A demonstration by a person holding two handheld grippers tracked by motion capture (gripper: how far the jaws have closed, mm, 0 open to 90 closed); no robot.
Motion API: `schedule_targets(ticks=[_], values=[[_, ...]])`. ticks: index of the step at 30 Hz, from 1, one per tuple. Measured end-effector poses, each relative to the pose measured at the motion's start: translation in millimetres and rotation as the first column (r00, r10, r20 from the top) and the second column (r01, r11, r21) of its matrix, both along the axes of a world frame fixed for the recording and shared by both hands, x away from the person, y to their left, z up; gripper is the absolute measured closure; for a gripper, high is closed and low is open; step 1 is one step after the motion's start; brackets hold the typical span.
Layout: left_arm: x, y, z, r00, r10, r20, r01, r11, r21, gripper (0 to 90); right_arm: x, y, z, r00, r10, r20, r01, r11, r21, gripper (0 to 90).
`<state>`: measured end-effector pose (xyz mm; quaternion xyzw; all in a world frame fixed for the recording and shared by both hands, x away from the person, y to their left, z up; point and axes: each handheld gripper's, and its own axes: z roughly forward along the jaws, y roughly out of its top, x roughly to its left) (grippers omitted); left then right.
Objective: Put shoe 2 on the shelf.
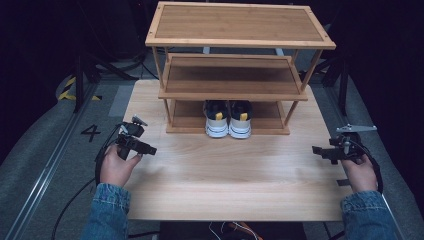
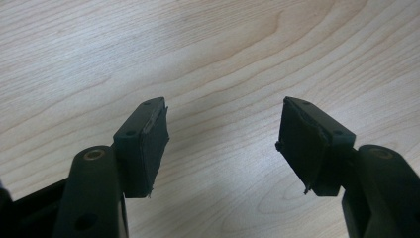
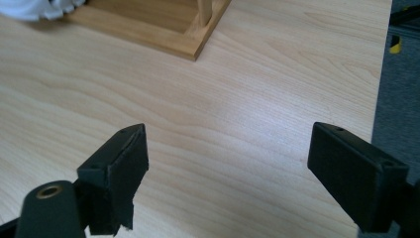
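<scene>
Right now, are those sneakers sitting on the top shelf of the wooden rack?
No, the pair of sneakers stands on the bottom shelf of the wooden rack, toes toward the person, and the two shelves above are bare.

My high view looks forward and down over the pale wooden table (image 1: 225,175). Each gripper view sits close above that tabletop, looking past its own black jaws. The right one shares the three-tier bamboo rack (image 3: 168,29) ahead.
</scene>
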<state>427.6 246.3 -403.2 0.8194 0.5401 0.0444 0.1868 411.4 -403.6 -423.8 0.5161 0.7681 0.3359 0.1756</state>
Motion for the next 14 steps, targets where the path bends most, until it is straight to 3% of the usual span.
schedule_targets(ticks=[3, 4, 6, 7, 8, 9, 11, 12, 14], values=[[-0.1, -0.9, -1.8, 1.0, -0.002, 0.003, 0.002, 1.0, -0.005, 36.0, 1.3, -3.3, -3.9, 0.9994, -0.033, 0.011, 0.033, 0.999, 0.027, 16.1], [-0.3, -0.3, -2.3, 0.9999, -0.009, 0.005, 0.009, 0.9999, -0.007, 35.5, 2.7, -6.1, -8.1, 0.9941, -0.104, 0.032, 0.103, 0.994, 0.027, 16.0], [-1.6, 1.1, -2.2, 1.0, -0.007, 0.007, 0.007, 0.9999, -0.016, 35.4, 3.4, -9.2, -11.5, 0.9873, -0.153, 0.042, 0.151, 0.987, 0.056, 16.0], [-1.6, 1.1, -2.2, 1.0, -0.007, 0.007, 0.007, 0.9999, -0.016, 35.4, 3.4, -9.2, -11.5, 0.9873, -0.153, 0.042, 0.151, 0.987, 0.056, 16.0], [-2.2, 3.8, -2.0, 1.0, -0.002, 0.006, 0.003, 0.9997, -0.026, 35.3, 4.3, -12.3, -13.9, 0.9852, -0.168, 0.033, 0.163, 0.979, 0.119, 15.9], [-2.3, 4.5, -2.2, 1.0, 0.0, 0.006, 0.0, 0.9996, -0.027, 35.3, 4.6, -12.7, -14.6, 0.986, -0.162, 0.038, 0.157, 0.98, 0.125, 15.9], [-2.1, 5.2, -2.7, 1.0, 0.002, 0.006, -0.002, 0.9997, -0.024, 35.2, 4.7, -12.2, -14.9, 0.9864, -0.158, 0.046, 0.152, 0.982, 0.11, 15.9], [-2.1, 5.1, -3.7, 1.0, 0.003, -0.002, -0.003, 0.9997, -0.023, 35.0, 4.3, -9.8, -14.8, 0.988, -0.137, 0.07, 0.132, 0.988, 0.077, 15.9], [-2.0, 5.3, -4.3, 1.0, 0.0, -0.004, 0.0, 0.9998, -0.019, 35.0, 4.6, -9.3, -14.9, 0.9885, -0.13, 0.076, 0.125, 0.989, 0.073, 15.9]])
